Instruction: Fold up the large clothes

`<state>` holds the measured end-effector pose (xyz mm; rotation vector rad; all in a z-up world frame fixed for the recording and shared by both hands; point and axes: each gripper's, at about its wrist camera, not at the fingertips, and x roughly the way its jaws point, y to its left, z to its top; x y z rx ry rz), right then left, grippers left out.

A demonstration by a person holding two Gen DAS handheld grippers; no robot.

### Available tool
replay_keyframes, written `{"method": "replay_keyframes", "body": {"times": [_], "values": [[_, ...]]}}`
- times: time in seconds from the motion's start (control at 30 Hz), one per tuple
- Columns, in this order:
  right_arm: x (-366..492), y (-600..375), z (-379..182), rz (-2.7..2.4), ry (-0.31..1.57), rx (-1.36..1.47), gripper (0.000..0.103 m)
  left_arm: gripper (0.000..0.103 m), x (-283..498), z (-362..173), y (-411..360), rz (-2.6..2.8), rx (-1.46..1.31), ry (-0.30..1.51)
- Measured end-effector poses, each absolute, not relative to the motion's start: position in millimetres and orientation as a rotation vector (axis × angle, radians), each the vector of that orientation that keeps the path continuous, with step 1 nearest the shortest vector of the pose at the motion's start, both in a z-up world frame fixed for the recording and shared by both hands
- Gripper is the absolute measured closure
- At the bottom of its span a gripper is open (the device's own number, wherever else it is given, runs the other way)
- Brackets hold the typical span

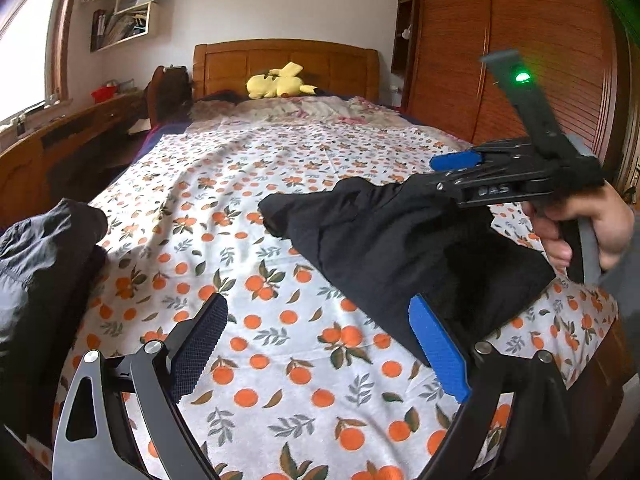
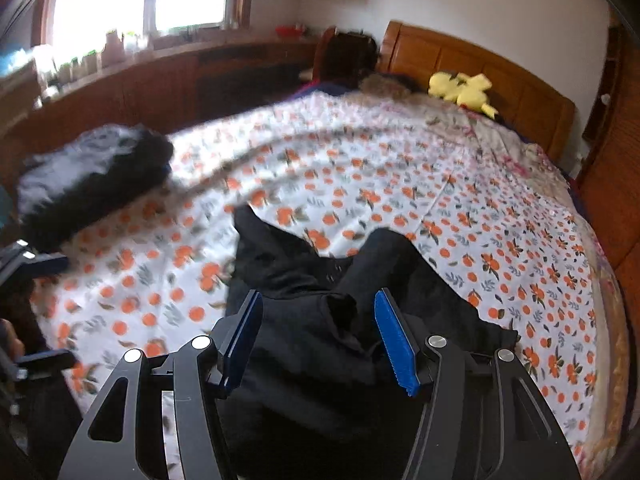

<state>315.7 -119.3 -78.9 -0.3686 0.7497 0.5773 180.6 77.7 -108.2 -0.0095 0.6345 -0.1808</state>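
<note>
A black garment lies crumpled on the orange-print bedsheet, near the bed's right side. My left gripper is open wide over bare sheet; its right blue pad sits against the garment's near edge. A hand holds my right gripper just above the garment's far right part. In the right wrist view the right gripper is open. The black garment bunches up between and below its blue pads without being pinched. The left gripper shows at the left edge.
A dark grey pile of clothing rests at the bed's left edge. A yellow plush toy lies by the wooden headboard. A wooden wardrobe stands on the right. A long desk runs under the window.
</note>
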Motion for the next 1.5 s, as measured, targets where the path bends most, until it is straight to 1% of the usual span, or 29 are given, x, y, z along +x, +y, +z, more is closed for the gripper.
{"method": "replay_keyframes", "body": {"times": [0.03,0.07,0.1,0.13,0.17,0.27,0.47,0.63,0.77,0.87,1.1,1.2,1.23,1.27,1.37,1.43,1.5], "values": [[320.9,-116.9,-85.2,0.57,0.777,-0.39,0.047,0.01,180.8,-109.2,78.5,-0.179,-0.009,0.637],[323.3,-117.1,-90.9,0.57,0.8,-0.402,0.055,0.01,181.0,-110.7,79.8,-0.179,-0.01,0.639],[323.8,-117.6,-95.2,0.574,0.815,-0.406,0.066,0.01,180.7,-111.6,80.7,-0.18,-0.011,0.641],[324.2,-119.3,-99.6,0.588,0.835,-0.409,0.082,0.01,180.6,-112.5,80.8,-0.18,-0.011,0.643],[322.5,-121.6,-101.8,0.601,0.842,-0.408,0.093,0.01,180.6,-113.5,81.6,-0.179,-0.011,0.645],[311.3,-134.2,-96.5,0.631,0.81,-0.369,0.098,0.01,181.5,-115.5,82.9,-0.181,-0.012,0.647],[274.1,-169.6,-70.8,0.6,0.676,-0.307,0.1,0.01,185.6,-118.9,78.0,-0.197,-0.018,0.648],[250.4,-221.3,-45.4,0.514,0.586,-0.24,0.101,0.01,190.0,-121.9,64.9,-0.226,-0.011,0.652],[234.3,-271.8,-41.0,0.403,0.559,-0.226,0.101,0.01,191.2,-121.4,51.5,-0.254,0.004,0.642],[226.5,-307.6,-58.1,0.325,0.607,-0.215,0.101,0.01,193.3,-121.7,44.8,-0.273,0.003,0.639],[223.6,-346.8,-136.0,0.246,0.797,-0.176,0.1,0.01,196.4,-123.0,31.1,-0.299,0.011,0.641],[222.9,-343.6,-138.5,0.233,0.797,-0.167,0.097,0.01,196.1,-121.4,27.2,-0.306,0.011,0.637],[222.0,-341.8,-135.1,0.219,0.784,-0.169,0.09,0.01,195.7,-120.8,26.4,-0.308,0.013,0.635],[221.5,-340.4,-131.1,0.212,0.774,-0.171,0.078,0.01,194.7,-119.9,25.0,-0.31,0.015,0.631],[216.0,-334.5,-114.3,0.204,0.723,-0.193,0.062,0.008,193.1,-118.2,24.1,-0.313,0.014,0.628],[210.1,-328.6,-101.4,0.192,0.672,-0.22,0.054,0.007,191.9,-117.8,23.2,-0.314,0.016,0.626],[207.9,-321.0,-89.8,0.206,0.634,-0.214,0.053,0.007,191.6,-117.8,22.7,-0.314,0.015,0.626]]}}
